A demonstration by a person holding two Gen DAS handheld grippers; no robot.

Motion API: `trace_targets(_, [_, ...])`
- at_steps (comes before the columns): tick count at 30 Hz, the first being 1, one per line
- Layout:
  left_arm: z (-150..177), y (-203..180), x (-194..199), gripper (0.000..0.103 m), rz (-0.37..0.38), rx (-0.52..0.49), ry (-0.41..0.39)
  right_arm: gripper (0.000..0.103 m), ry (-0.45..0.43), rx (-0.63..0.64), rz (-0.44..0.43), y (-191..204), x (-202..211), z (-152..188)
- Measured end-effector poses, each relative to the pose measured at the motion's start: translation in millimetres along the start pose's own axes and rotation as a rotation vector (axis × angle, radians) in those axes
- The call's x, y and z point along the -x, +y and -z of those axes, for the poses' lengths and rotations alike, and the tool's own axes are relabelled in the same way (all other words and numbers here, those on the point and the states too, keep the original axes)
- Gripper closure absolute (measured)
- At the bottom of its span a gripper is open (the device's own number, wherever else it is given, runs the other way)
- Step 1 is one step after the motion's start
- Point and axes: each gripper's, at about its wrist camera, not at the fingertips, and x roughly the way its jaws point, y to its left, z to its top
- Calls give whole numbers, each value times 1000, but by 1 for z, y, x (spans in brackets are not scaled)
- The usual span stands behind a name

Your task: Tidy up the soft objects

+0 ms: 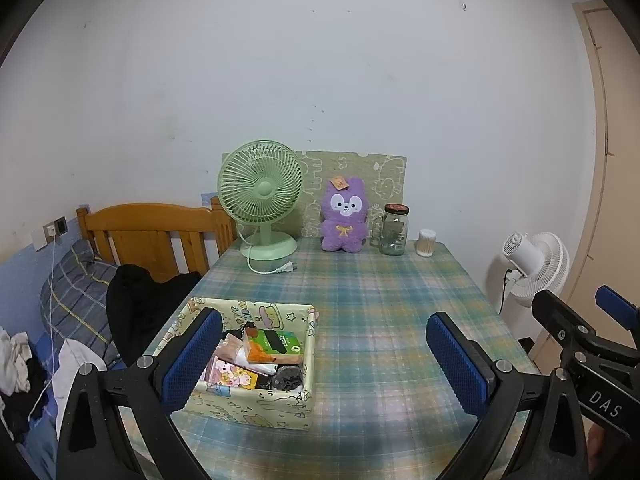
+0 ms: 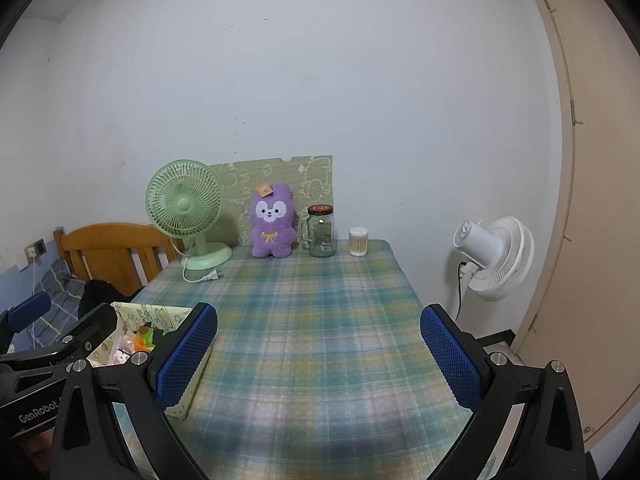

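Two fans — a green one [image 1: 260, 196] on the worktop [image 1: 380, 300] and a white one [image 1: 536, 266] standing off to its right. One purple plush [image 1: 344, 216]. One glass jar [image 1: 394, 230] with a dark lid, and a clear mug [image 1: 376, 230] just beside it. One tub of cotton swabs [image 1: 426, 242]. One patterned fabric box [image 1: 256, 400], holding several small packets — too jumbled to count exactly. One loose plug [image 1: 286, 268]. Two tools, left [image 1: 324, 360] and right [image 2: 318, 356], each with two blue pads.
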Motion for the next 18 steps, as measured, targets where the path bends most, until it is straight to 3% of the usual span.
trace_targets(18, [-1, 5, 1, 0, -9, 0, -1, 0, 0, 3, 0, 1, 0, 0])
